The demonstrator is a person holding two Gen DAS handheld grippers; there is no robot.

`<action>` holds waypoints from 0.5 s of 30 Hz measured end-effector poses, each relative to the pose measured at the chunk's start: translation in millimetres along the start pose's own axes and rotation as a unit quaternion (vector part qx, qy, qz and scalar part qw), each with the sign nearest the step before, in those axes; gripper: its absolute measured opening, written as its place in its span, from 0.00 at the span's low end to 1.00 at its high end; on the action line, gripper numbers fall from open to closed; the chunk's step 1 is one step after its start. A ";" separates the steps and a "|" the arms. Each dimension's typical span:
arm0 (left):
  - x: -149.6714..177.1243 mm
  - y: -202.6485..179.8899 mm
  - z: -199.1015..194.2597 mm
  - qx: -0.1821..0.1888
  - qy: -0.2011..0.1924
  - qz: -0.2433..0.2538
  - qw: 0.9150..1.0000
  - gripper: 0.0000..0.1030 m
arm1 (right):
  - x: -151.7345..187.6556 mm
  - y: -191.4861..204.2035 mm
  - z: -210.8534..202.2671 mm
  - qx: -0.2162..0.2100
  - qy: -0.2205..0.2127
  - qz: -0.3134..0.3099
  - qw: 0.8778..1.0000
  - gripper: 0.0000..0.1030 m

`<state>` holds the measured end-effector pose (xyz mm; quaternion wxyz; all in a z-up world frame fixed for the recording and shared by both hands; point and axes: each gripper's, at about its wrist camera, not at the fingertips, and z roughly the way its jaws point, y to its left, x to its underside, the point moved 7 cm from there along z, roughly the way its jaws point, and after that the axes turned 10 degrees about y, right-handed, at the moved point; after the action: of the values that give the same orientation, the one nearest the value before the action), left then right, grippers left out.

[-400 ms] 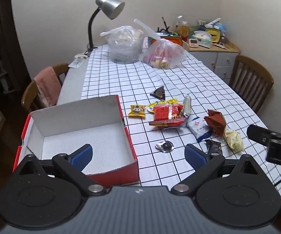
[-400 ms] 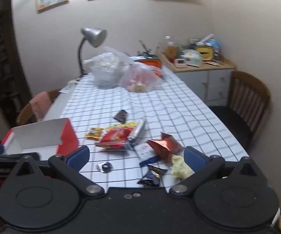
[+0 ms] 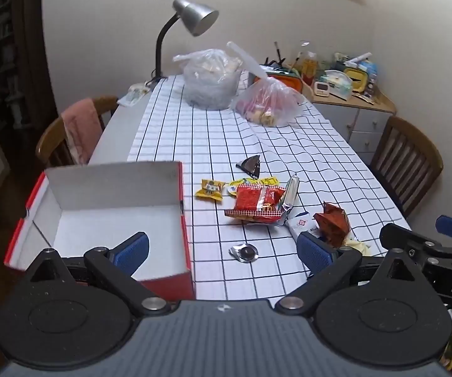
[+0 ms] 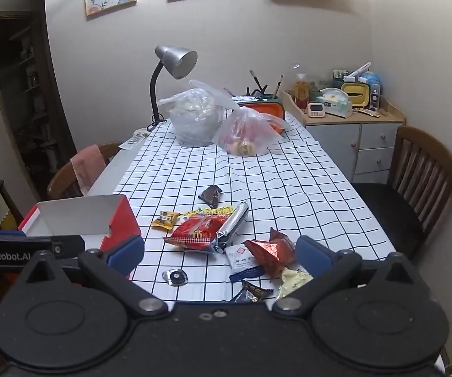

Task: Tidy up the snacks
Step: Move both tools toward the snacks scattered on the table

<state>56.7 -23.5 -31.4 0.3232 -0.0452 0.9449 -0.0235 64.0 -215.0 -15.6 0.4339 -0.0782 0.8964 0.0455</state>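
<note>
Several snack packets lie loose on the checked tablecloth: a red chip bag (image 3: pixel 258 202) (image 4: pixel 199 231), a small yellow packet (image 3: pixel 210 189) (image 4: pixel 165 219), a dark triangular packet (image 3: pixel 251 165) (image 4: pixel 211 195), a crumpled red-brown foil wrapper (image 3: pixel 332 223) (image 4: pixel 273 251), a white-and-blue packet (image 4: pixel 241 259) and a round foil piece (image 3: pixel 244 253) (image 4: pixel 175 277). An open red box with a white inside (image 3: pixel 106 216) (image 4: pixel 78 218) stands at the left. My left gripper (image 3: pixel 224 253) hangs open over the box's near right corner. My right gripper (image 4: pixel 219 253) hangs open above the near packets, holding nothing.
Two filled plastic bags (image 3: pixel 210 78) (image 3: pixel 266 103) and a grey desk lamp (image 3: pixel 194 15) stand at the table's far end. Wooden chairs flank the table, one at the left (image 3: pixel 72 132) with a pink cloth, one at the right (image 3: pixel 408 160). A cluttered sideboard (image 4: pixel 345 116) stands behind.
The left wrist view has tilted up a little, so the table's contents sit lower in frame. The right wrist view has shifted slightly. Both grippers stay open.
</note>
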 end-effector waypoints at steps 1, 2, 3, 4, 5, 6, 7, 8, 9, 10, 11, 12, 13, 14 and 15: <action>0.2 -1.5 1.1 -0.002 0.003 -0.003 1.000 0.98 | -0.7 -3.5 2.5 -0.004 0.001 0.001 1.000 1.00; 0.3 -3.3 2.3 -0.005 0.006 -0.005 1.000 0.98 | -1.1 -6.5 5.8 -0.006 0.005 0.000 1.000 1.00; 0.2 -4.7 3.4 -0.007 0.009 -0.005 1.000 0.98 | -1.0 -8.8 9.6 -0.012 0.010 -0.002 1.000 1.00; 0.3 -6.1 4.4 -0.009 0.011 -0.006 1.000 0.98 | -0.7 -10.9 13.6 -0.019 0.013 -0.005 1.000 1.00; 0.8 -7.7 5.0 -0.010 0.013 -0.007 1.000 0.98 | -0.5 -13.1 17.9 -0.022 0.016 -0.007 1.000 1.00; 1.0 -9.1 5.9 -0.010 0.014 -0.008 1.000 0.98 | 0.9 -6.2 24.6 -0.021 0.019 -0.012 1.000 1.00; 1.1 -10.2 6.4 -0.010 0.016 -0.007 1.000 0.98 | 2.9 1.5 30.8 -0.021 0.025 -0.017 0.999 1.00; 1.4 -10.9 7.4 -0.011 0.018 -0.007 1.000 0.98 | 3.1 1.2 32.3 -0.022 0.028 -0.017 0.999 1.00; 1.5 -11.5 8.3 -0.012 0.020 -0.007 1.000 0.98 | 4.1 0.1 34.4 -0.021 0.030 -0.016 0.999 1.00; 1.9 -12.3 9.4 -0.014 0.019 -0.008 1.000 0.98 | 4.4 -0.4 35.5 -0.021 0.033 -0.015 0.999 1.00; 2.8 -12.8 9.1 -0.014 0.018 -0.009 1.000 0.98 | 4.7 -1.0 36.7 -0.022 0.036 -0.014 0.999 1.00; 3.1 -12.5 9.5 -0.015 0.019 -0.010 1.000 0.98 | 4.9 -1.4 37.2 -0.023 0.038 -0.014 0.999 1.00; 2.9 -12.0 10.2 -0.015 0.021 -0.011 1.000 0.98 | 5.3 -0.4 37.5 -0.024 0.039 -0.015 0.999 1.00; 2.9 -11.7 11.0 -0.017 0.023 -0.011 1.000 0.98 | 5.6 0.3 37.8 -0.024 0.040 -0.017 0.999 1.00; 3.3 -11.2 12.1 -0.018 0.025 -0.011 0.999 0.98 | 6.0 1.1 38.0 -0.023 0.041 -0.018 0.999 1.00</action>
<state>62.3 -35.2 -42.1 0.2986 -0.0608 0.9524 -0.0108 89.4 -208.8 -43.8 0.3953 -0.1064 0.9107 0.0552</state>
